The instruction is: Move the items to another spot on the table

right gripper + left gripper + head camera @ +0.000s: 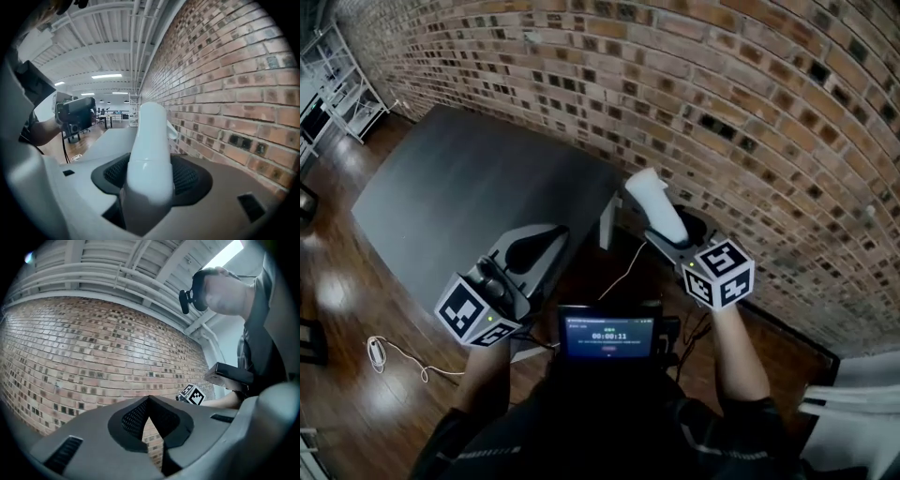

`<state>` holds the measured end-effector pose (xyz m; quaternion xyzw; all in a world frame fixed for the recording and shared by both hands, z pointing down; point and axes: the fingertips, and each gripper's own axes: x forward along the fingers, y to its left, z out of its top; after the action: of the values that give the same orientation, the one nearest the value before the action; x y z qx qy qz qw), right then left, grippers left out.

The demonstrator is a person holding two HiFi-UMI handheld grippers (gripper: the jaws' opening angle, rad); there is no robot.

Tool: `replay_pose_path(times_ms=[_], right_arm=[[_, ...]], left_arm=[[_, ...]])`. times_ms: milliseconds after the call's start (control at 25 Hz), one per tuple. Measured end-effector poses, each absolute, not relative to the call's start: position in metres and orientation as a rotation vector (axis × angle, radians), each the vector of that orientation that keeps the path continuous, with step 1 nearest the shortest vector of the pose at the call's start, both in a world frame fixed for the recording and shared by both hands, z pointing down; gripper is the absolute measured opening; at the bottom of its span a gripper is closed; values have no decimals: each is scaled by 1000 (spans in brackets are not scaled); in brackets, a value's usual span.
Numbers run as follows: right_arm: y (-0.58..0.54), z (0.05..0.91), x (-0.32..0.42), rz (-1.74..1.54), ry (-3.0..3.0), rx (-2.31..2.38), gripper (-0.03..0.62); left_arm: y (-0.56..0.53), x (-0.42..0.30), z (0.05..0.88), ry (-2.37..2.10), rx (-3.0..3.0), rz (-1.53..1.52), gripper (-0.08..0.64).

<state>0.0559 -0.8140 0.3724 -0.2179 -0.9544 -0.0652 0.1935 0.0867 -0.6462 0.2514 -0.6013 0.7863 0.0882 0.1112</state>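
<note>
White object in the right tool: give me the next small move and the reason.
Probably swing the right tool leftward, over the dark table, before lowering anything. Its jaws are clamped on the white object, which hangs in the air beyond the table's right edge, close to the brick wall, so it has no tabletop under it yet.

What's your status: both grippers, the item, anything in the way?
Left gripper shut, empty. Right gripper shut on white item, held up beside the brick wall. Nothing seen between it and the dark table.
</note>
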Motion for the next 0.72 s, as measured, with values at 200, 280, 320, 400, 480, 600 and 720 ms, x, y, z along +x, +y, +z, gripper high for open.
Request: replay_pose_path(times_ms=[200, 280, 320, 400, 480, 600, 720], right_arm=[[-798, 388, -33, -258, -2602, -705, 275], [-792, 397, -66, -258, -2584, -728, 275], [-788, 402, -79, -257, -2570, -740, 275], [-782, 408, -105, -270, -2545, -761, 275], [-777, 410, -131, -295, -2528, -773, 275], [-774, 419, -163, -329, -2488, -785, 275], [-775, 429, -189, -337, -2449, -797, 275]], left_arm=[[-640, 14, 256, 2389, -1666, 141, -6], [-638, -15, 260, 2395, -1641, 111, -6], [-636, -27, 264, 2410, -1638, 120, -6], [-631, -51, 271, 2445, -1632, 139, -6], [-626, -72, 269, 2442, -1602, 139, -6], [-619, -97, 272, 2455, -1565, 161, -6], [-612, -119, 273, 2493, -1499, 190, -6]])
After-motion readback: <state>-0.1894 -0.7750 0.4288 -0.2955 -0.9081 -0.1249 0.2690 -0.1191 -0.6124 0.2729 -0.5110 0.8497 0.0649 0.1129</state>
